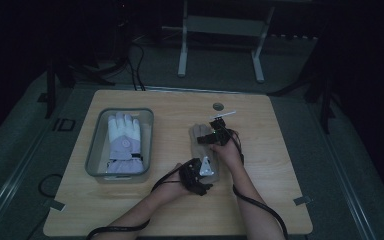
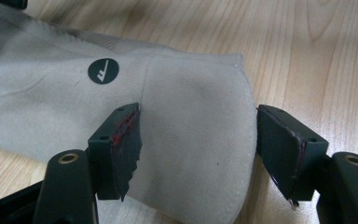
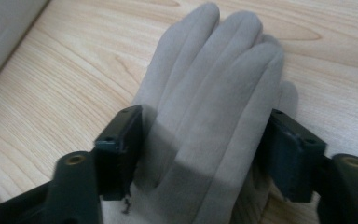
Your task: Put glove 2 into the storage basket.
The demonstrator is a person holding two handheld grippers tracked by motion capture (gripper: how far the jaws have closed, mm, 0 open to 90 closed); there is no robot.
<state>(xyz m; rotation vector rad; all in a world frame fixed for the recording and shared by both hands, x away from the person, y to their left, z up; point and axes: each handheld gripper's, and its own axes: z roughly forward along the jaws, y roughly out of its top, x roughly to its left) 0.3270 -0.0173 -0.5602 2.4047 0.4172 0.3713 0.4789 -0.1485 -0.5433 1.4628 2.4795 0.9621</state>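
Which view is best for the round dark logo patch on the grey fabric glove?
Left gripper view: the round dark logo patch sits sharp and unblocked on the grey fabric glove. The right gripper view shows the glove's fingers instead. In the high view the glove is dim and partly covered.

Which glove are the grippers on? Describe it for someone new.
On the light wooden table, right of the clear plastic bin, a plain beige fabric glove lies flat. Unlike the white-and-lilac padded glove in that bin, it sits between both grippers.
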